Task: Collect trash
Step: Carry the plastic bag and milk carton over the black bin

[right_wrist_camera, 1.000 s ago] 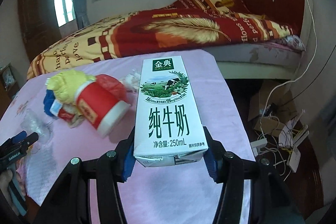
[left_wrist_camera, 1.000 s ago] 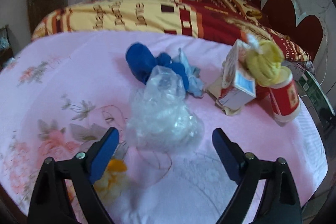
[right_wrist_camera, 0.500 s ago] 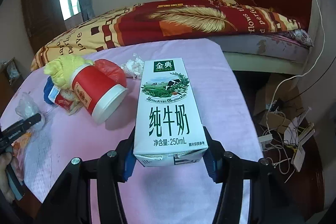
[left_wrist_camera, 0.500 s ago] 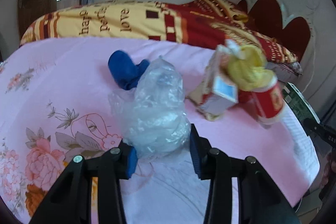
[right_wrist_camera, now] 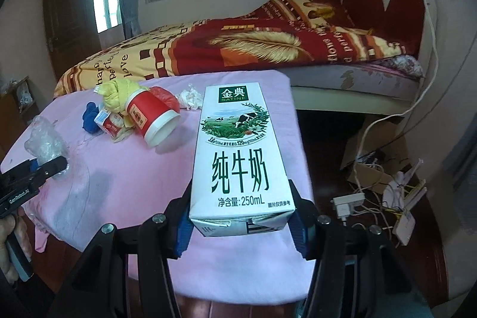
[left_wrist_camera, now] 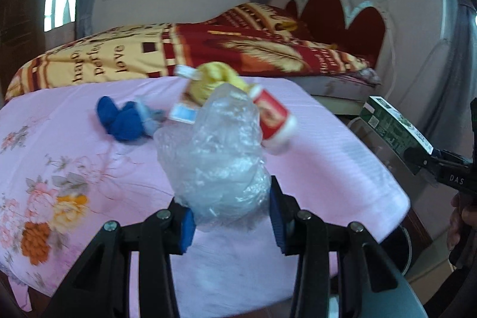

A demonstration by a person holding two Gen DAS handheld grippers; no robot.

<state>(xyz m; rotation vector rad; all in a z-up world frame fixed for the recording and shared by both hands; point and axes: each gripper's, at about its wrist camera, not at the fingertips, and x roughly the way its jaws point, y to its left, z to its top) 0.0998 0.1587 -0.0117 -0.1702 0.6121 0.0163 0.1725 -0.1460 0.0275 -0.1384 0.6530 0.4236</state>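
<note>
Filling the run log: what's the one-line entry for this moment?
left hand-held gripper: shut on plastic wrap | right hand-held gripper: shut on milk carton

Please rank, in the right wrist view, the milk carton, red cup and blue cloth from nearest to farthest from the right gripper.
1. Milk carton: clamped in the right gripper.
2. Red cup: lying on its side, ahead and left.
3. Blue cloth: farther left, beyond the cup.

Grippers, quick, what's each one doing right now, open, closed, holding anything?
Left tool: closed on the crumpled clear plastic bag.
Right tool: closed on the white milk carton.
</note>
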